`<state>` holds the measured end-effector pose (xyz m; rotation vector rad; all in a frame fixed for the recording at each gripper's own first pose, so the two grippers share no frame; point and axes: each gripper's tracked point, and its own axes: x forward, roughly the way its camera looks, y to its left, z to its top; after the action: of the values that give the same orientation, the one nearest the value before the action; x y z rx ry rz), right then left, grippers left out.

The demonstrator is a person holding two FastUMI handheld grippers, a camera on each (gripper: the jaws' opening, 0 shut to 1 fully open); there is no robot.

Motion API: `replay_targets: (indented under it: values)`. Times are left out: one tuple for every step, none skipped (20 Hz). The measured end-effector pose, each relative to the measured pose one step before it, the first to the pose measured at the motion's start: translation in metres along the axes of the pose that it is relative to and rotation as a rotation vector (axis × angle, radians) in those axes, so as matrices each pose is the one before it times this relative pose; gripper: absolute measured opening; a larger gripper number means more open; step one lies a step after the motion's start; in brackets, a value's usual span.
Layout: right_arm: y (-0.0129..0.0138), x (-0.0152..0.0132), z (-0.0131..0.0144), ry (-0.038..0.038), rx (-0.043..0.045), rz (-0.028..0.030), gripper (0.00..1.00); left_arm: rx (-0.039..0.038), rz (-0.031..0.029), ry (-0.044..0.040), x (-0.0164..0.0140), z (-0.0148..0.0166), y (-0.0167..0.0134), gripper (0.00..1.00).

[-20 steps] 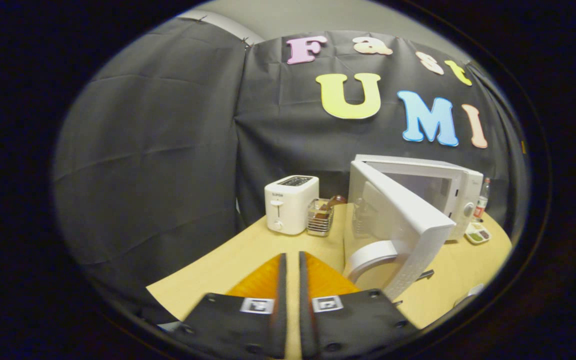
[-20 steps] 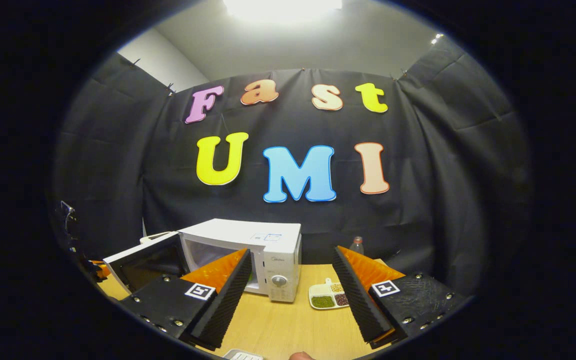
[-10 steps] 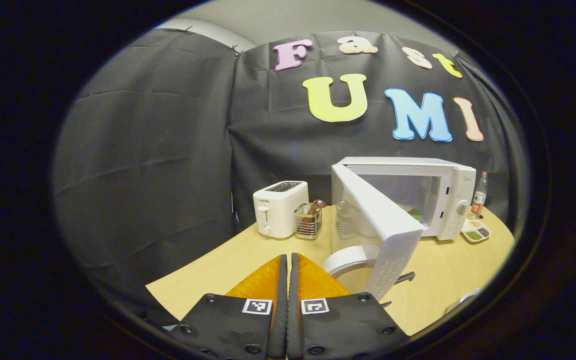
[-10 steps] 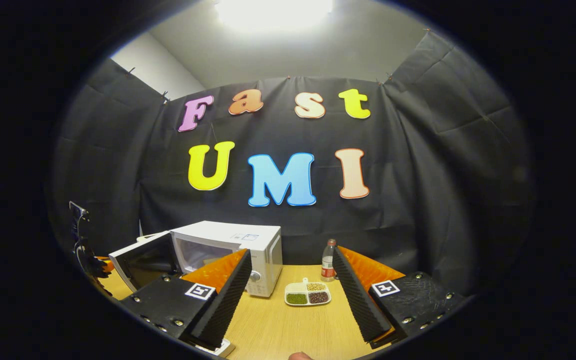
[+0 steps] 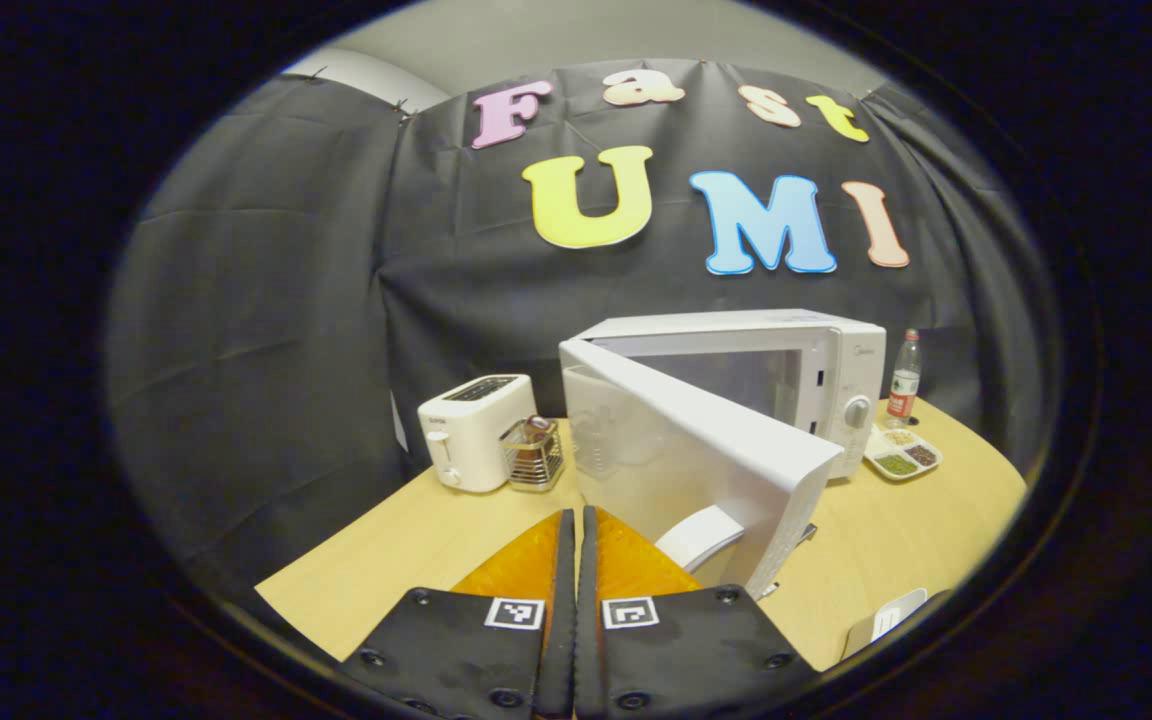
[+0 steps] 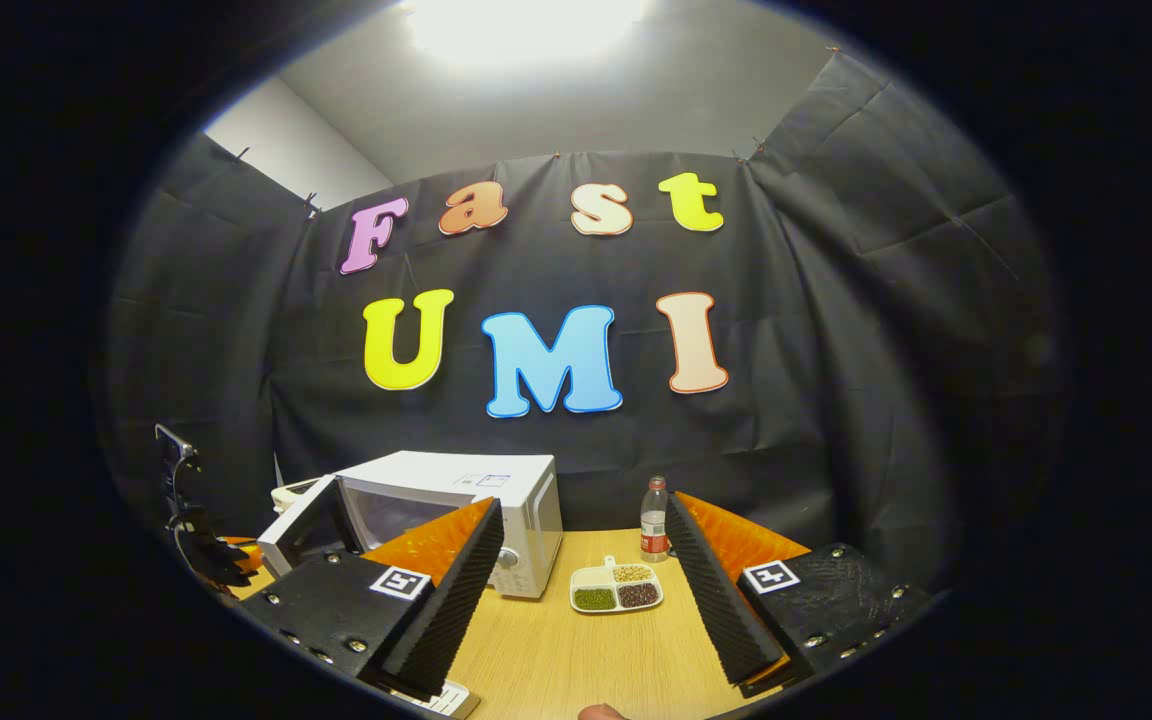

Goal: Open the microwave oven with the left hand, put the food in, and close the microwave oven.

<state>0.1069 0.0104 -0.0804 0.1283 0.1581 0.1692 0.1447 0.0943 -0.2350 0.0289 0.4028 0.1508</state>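
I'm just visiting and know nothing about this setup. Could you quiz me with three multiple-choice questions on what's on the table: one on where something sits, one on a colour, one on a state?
1. Where is the toaster relative to the microwave in the left gripper view?
A. On its left
B. On top of it
C. Inside it

2. What colour is the microwave?
A. Black
B. White
C. Red

3. How is the microwave door?
A. Fully shut
C. Removed
B. Partly open

Answers:
1 A, it stands on the table left of the door.
2 B, body and door are white.
3 B, the door swings out at an angle.

Table [image 5: 416, 545] with microwave [image 5: 836, 370], toaster [image 5: 471, 430]
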Motion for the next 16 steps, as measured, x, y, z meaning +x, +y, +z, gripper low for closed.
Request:
replay_targets:
  values:
    - [0.00357,0.00381,0.00259,-0.00265,-0.00291,-0.00316,0.98,0.00448,-0.02619,-0.00330,0.00443,0.00299,-0.00956,0.07]
    - [0.00190,0.00306,0.00087,-0.00085,-0.00437,-0.00490,0.98,0.00228,-0.02872,0.00101,0.00364,0.00102,-0.00944,0.07]
    - [0.00367,0.00264,0.00334,-0.00840,-0.00370,-0.00205,0.98,0.00236,-0.03175,-0.00167,0.00495,0.00228,-0.00970,0.07]
    - [0.00445,0.00356,0.00407,-0.01037,-0.00746,-0.00395,0.98,0.00471,-0.03327,-0.00366,0.00446,0.00361,-0.00962,0.07]
    - [0.00217,0.00379,0.00192,-0.00737,-0.01007,-0.00728,0.98,0.00703,-0.03125,-0.00171,0.00530,0.00303,-0.00906,0.07]
    - [0.00289,0.00415,-0.00137,0.00129,-0.00756,-0.00547,0.98,0.00778,-0.02974,-0.00331,0.00525,0.00162,-0.00742,0.07]
    - [0.00361,0.00301,-0.00158,0.00413,-0.00233,-0.00415,0.98,0.00431,-0.02805,-0.00327,0.00577,0.00216,-0.00677,0.07]
    - [0.00337,0.00282,0.00022,-0.00094,0.00053,-0.00794,0.98,0.00117,-0.02719,-0.00284,0.00566,0.00331,-0.00689,0.07]
    - [0.00223,0.00267,0.00028,-0.00016,0.00100,-0.00771,0.98,-0.00057,-0.02586,-0.00045,0.00689,0.00167,-0.00590,0.07]
    - [0.00443,0.00286,-0.00086,0.00299,-0.00128,-0.00695,0.98,0.00136,-0.02525,0.00042,0.00676,0.00128,-0.00594,0.07]
    - [0.00305,0.00284,-0.00133,0.00338,-0.00409,-0.00692,0.98,0.00233,-0.02366,-0.00305,0.00720,0.00369,-0.00412,0.07]
    - [0.00280,0.00164,-0.00104,0.00221,-0.00465,-0.00679,0.98,0.00639,-0.01616,-0.00391,0.00668,0.00217,-0.00180,0.07]
    - [0.00215,0.00162,-0.00117,0.00259,-0.00482,-0.00931,0.98,0.00819,-0.01787,-0.00254,0.00700,0.00224,-0.00057,0.07]
    - [0.00124,0.00221,-0.00114,0.00337,-0.00386,-0.00905,0.98,0.00033,-0.02212,-0.00351,0.00482,0.00212,-0.00346,0.07]
    - [0.00229,0.00174,-0.00073,0.00227,-0.00272,-0.00966,0.98,0.00001,-0.01747,-0.00467,0.00731,0.00422,-0.00135,0.07]
    - [0.00115,0.00146,-0.00167,0.00338,-0.00381,-0.01117,0.98,0.00390,-0.01302,-0.00396,0.00623,0.00168,0.00078,0.07]
